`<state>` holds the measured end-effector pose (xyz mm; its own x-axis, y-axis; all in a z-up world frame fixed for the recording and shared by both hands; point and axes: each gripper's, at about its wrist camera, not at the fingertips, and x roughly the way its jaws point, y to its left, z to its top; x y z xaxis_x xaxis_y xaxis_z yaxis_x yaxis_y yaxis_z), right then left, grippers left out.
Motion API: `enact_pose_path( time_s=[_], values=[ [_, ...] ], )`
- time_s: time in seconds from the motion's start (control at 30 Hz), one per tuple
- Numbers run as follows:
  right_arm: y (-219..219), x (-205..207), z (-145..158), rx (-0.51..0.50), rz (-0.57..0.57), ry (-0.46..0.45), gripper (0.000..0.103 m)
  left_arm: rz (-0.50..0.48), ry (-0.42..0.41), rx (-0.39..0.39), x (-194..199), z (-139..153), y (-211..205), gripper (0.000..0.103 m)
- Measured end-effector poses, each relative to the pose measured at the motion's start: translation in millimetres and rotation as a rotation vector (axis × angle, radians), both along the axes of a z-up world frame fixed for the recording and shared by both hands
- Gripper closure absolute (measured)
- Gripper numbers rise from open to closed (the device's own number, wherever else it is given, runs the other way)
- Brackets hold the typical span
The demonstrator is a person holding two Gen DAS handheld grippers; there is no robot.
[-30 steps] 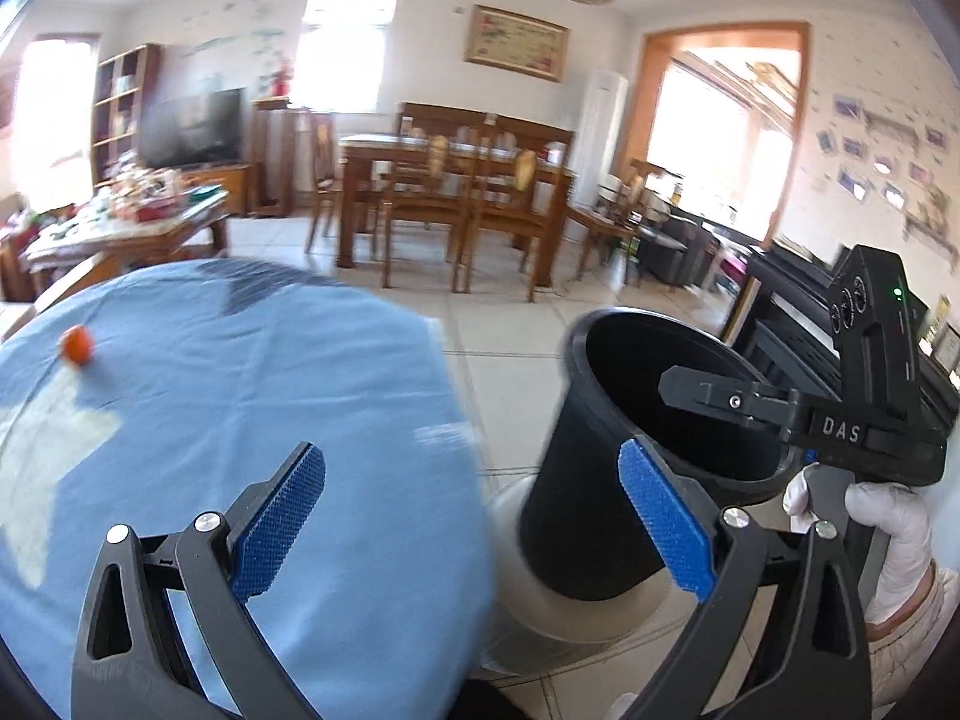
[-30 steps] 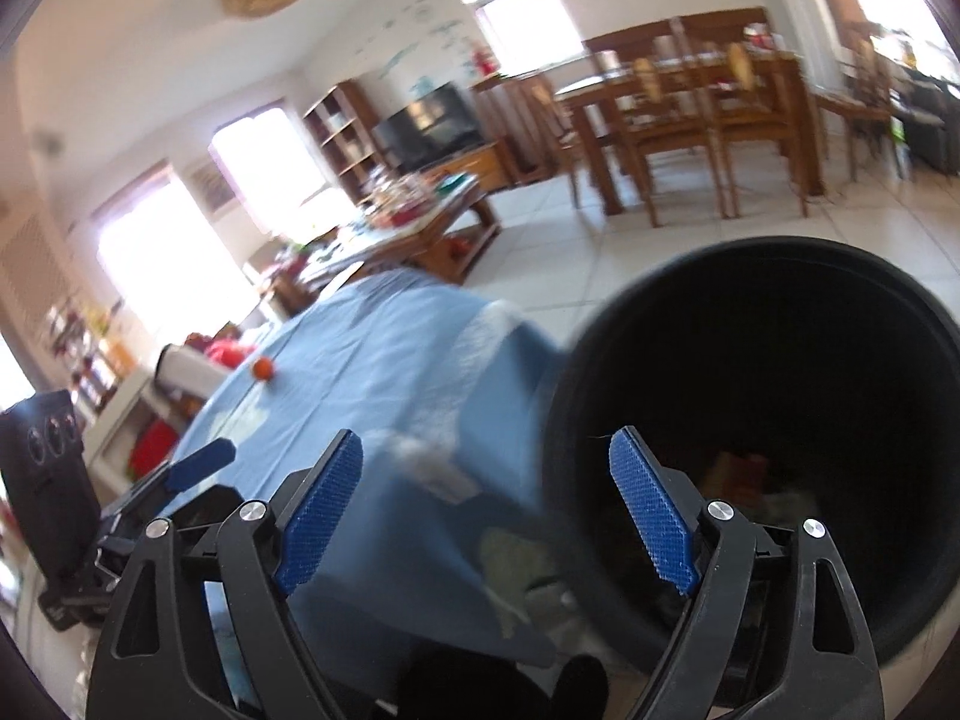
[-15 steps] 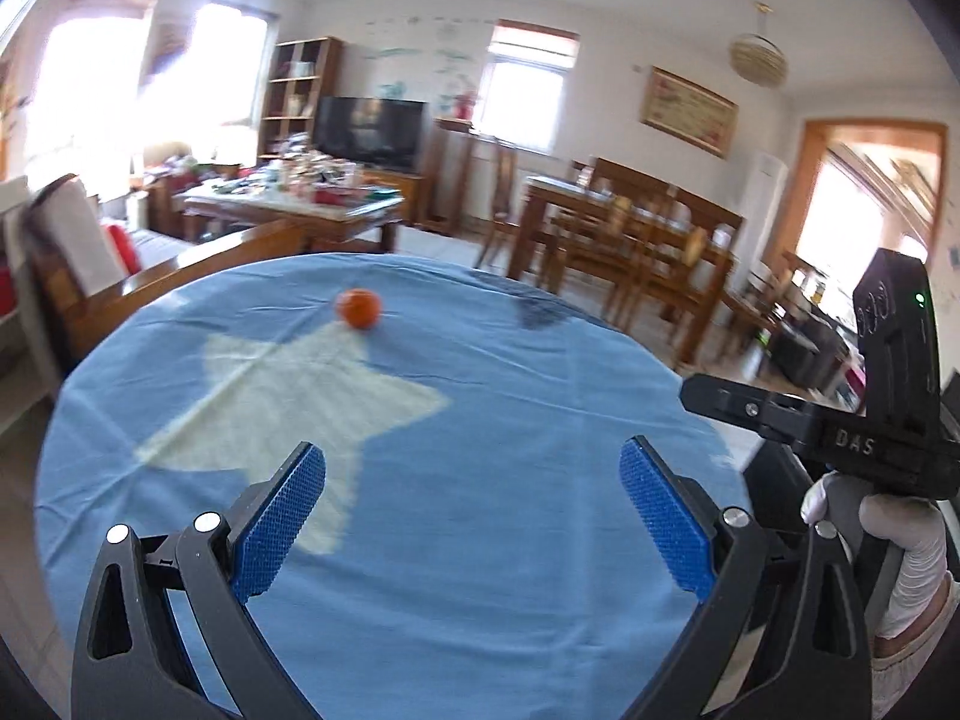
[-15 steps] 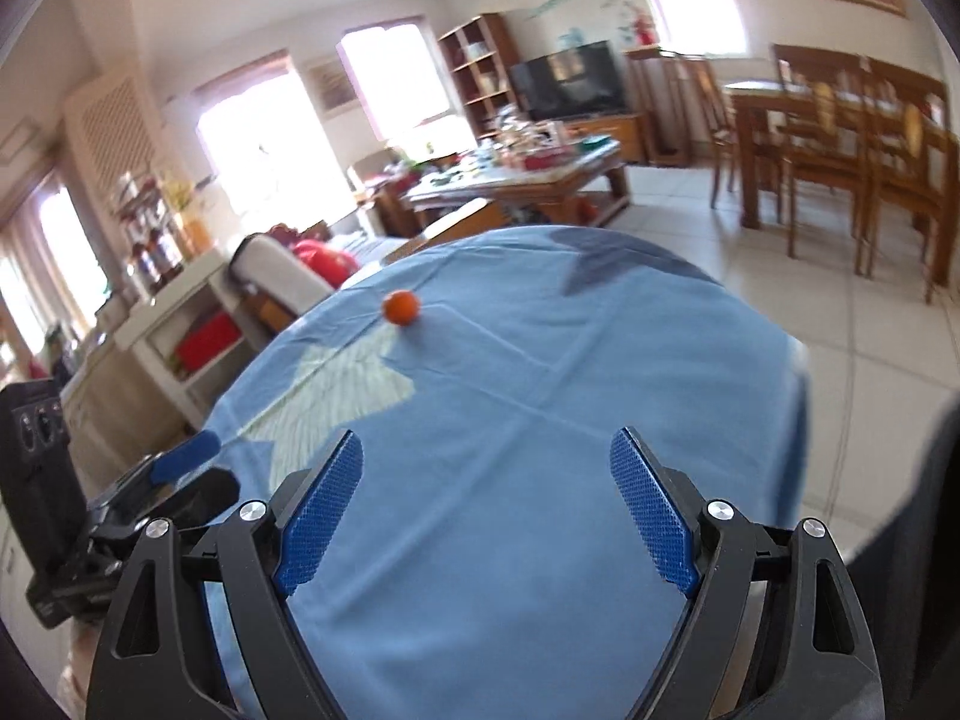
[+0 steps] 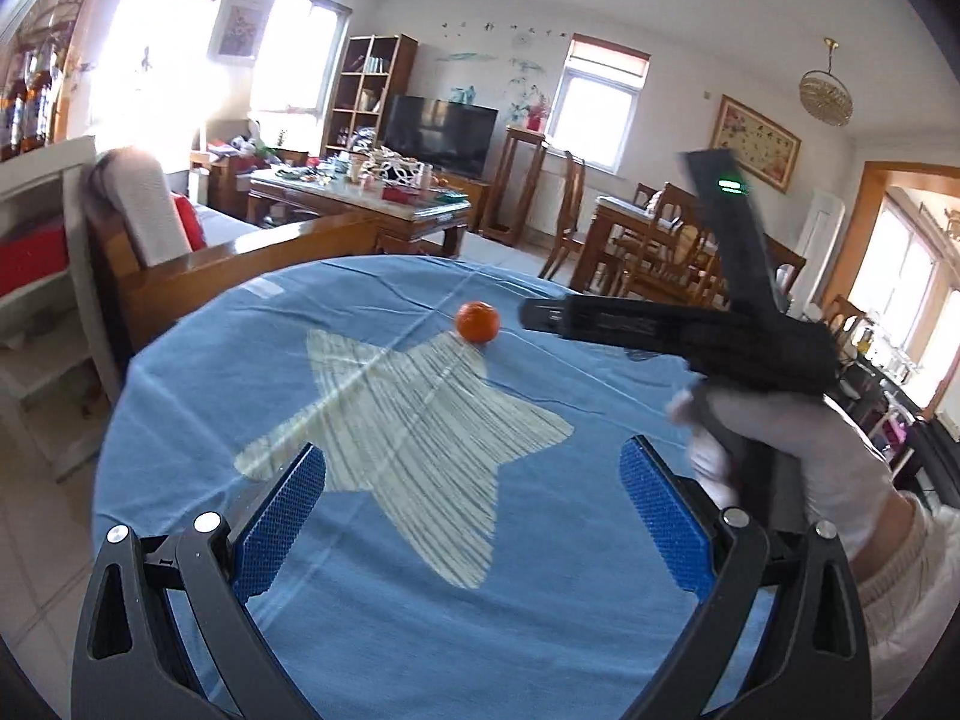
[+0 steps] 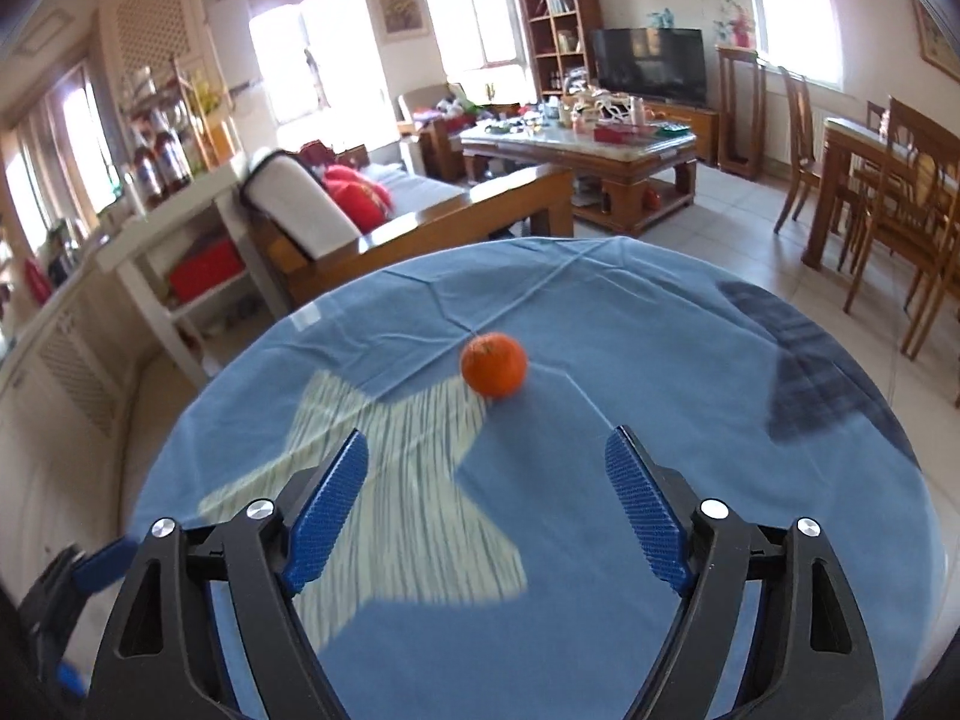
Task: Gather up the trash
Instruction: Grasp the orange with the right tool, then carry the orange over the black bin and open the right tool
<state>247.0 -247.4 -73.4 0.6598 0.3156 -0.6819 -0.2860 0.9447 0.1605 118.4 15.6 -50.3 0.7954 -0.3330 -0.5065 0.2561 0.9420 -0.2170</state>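
Left gripper (image 5: 471, 519): angled down over the near part of the round surface (image 5: 600, 630) with its blue cloth; blue fingers (image 5: 279, 519) spread wide, nothing between them.
Right gripper (image 6: 486, 519): also tilted down at the surface, aimed at the orange (image 6: 493, 363); fingers (image 6: 645, 516) apart with only cloth showing between them, and they have just been closing a little.
Right hand (image 5: 798, 468): white-gloved, wrapped around the black handle of its gripper, seen at the right of the left wrist view; the gripper body reaches left above the cloth toward the fruit, blurred.
Change from earlier: a second ago a black bin filled the right of both views, beside the surface; it is no longer in view, and both cameras now face across the cloth. The orange, then a small dot at the far left edge, now sits near the middle of both views.
Orange position: on the far half of the cloth, touching the tip of the pale star patch (image 5: 414, 438), well apart from both sets of fingers.
Orange orientation: round, no long axis to tell; its stem dimple shows on the upper side in the right wrist view.
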Motion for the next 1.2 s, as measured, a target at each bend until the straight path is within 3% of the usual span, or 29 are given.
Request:
enact_pose_path(
  time_s=[0.23,0.43,0.6,0.67,0.8,0.97,1.2],
  values=[
    [29.2,60.9,-28.9,-0.094,-0.013,0.056,0.034,0.048,0.088,0.011,10.9,-7.8,6.4,0.005],
    [37.9,79.1,-49.0,-0.132,0.0,0.076,0.044,0.051,0.121,0.035,10.2,-9.6,3.6,0.005],
    [42.7,90.5,-59.4,-0.13,-0.003,0.116,0.064,0.046,0.125,0.04,7.5,-8.9,1.9,0.005],
    [44.3,91.2,-60.0,-0.138,0.003,0.114,0.065,0.047,0.126,0.042,6.9,-8.9,1.9,0.005],
    [43.7,85.0,-60.0,-0.144,0.014,0.108,0.066,0.048,0.129,0.051,6.6,-9.4,-0.1,0.005],
    [18.5,59.1,-49.7,-0.062,0.002,0.107,0.066,0.053,0.134,0.065,6.5,-10.1,-2.3,0.005],
    [-45.6,-33.6,-12.3,0.073,-0.046,0.03,0.066,0.061,0.116,0.098,1.8,-8.6,-6.9,0.005]
  ],
)
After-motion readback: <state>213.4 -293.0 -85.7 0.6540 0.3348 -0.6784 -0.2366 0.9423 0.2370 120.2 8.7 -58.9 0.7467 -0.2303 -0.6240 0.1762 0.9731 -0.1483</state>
